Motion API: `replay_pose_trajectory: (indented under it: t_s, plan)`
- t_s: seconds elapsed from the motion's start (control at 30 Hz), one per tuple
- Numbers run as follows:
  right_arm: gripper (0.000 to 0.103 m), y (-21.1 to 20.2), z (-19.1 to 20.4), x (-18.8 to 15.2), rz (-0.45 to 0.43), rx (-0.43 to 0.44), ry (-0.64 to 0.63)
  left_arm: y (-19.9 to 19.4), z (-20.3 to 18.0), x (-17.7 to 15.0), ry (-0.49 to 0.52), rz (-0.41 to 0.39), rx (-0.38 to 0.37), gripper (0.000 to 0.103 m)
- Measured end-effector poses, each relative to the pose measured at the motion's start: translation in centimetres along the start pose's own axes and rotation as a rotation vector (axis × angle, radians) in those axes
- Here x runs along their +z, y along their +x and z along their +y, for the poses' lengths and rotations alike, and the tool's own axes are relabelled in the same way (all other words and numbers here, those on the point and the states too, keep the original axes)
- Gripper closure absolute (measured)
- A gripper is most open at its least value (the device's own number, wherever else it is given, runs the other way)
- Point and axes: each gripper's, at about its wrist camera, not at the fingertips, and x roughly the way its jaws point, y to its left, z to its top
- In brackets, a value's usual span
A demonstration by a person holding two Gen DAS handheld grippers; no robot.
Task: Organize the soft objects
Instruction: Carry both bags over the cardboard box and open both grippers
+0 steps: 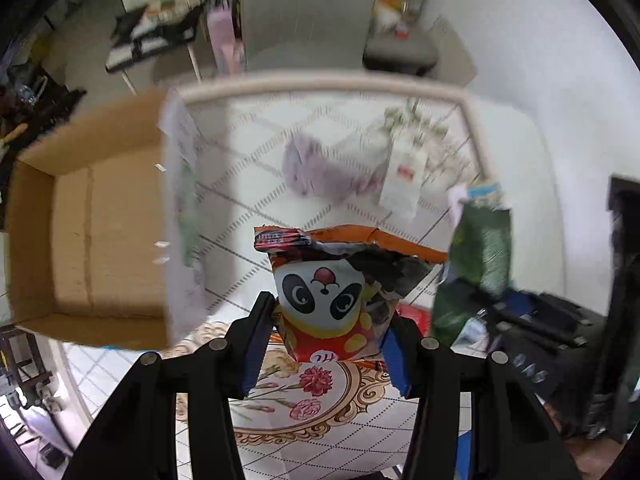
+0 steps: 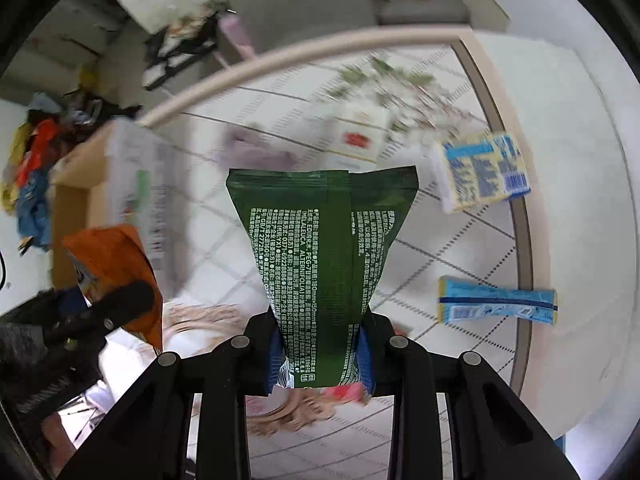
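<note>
My left gripper (image 1: 326, 320) is shut on a panda snack bag (image 1: 332, 288) with an orange top, held above the table. My right gripper (image 2: 322, 344) is shut on a green packet (image 2: 320, 256) with white print, held upright in the air. The green packet (image 1: 476, 264) also shows at the right of the left wrist view, and the orange bag (image 2: 116, 264) at the left of the right wrist view. An open cardboard box (image 1: 92, 240) stands at the table's left. A purple cloth (image 1: 320, 172) lies on the table behind the bags.
A white tiled table with a beige rim (image 1: 320, 84) holds a white carton (image 1: 404, 172) with flowers, and two blue and yellow packets (image 2: 484, 172) (image 2: 496, 304) at the right. A grey chair (image 1: 312, 12) stands behind the table.
</note>
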Motion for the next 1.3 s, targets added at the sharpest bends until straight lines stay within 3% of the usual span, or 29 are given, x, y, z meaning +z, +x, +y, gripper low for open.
replay_pose_trajectory:
  t_s: [0.23,0.5,0.6,0.87,1.07,1.3]
  plan:
    - [0.071,-6.8,9.7,-1.1,-0.053,0.069,-0.124,-7.6,5.8,0.0,-0.014,-0.085,0.012,0.056]
    - [0.071,-4.4,20.4,0.2,-0.013,0.101,-0.154,-9.6,14.9,1.0,-0.061,-0.058,0.039,0.056]
    - [0.071,-2.3,23.2,1.6,0.026,0.111,-0.145,-7.5,19.0,2.6,-0.074,0.003,0.032,0.056]
    - [0.071,6.0,29.2,7.2,0.091,0.025,-0.158,0.3,26.9,6.9,-0.105,0.175,-0.021,0.056]
    - [0.071,12.9,31.3,10.7,0.155,-0.053,-0.168,5.1,29.8,9.7,-0.13,0.245,-0.034,0.056]
    - [0.07,17.2,31.2,13.2,0.183,-0.107,-0.146,9.1,30.5,11.5,-0.138,0.315,-0.055,0.054]
